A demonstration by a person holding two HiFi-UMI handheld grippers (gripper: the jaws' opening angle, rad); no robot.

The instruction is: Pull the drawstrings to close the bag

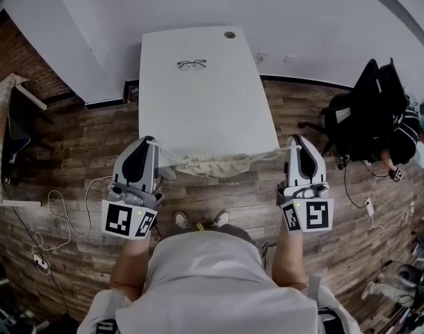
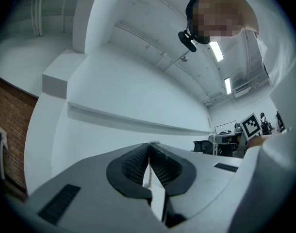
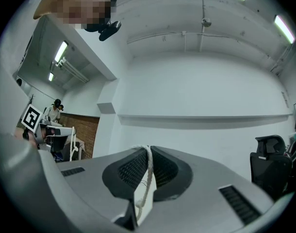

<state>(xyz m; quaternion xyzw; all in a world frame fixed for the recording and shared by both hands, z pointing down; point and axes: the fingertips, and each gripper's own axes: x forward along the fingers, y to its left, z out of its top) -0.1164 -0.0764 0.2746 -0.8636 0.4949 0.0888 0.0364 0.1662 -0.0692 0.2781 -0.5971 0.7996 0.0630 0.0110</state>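
My left tongs (image 1: 150,142) pinch left cord (image 2: 148,169) | my right tongs (image 1: 294,140) pinch right cord (image 3: 147,174) | bag (image 1: 213,164) between them, head view only

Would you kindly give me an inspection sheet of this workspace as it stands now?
Surface: white table, rectangular.
Job's things: pale bag at its near edge, mouth gathered; drawstrings stretched to both sides.
Clutter: glasses near the far end.
Grippers: left gripper and right gripper both shut on the drawstrings.
Cables: white cable looped on the floor, left.
Surroundings: brick wall, office chair at right.
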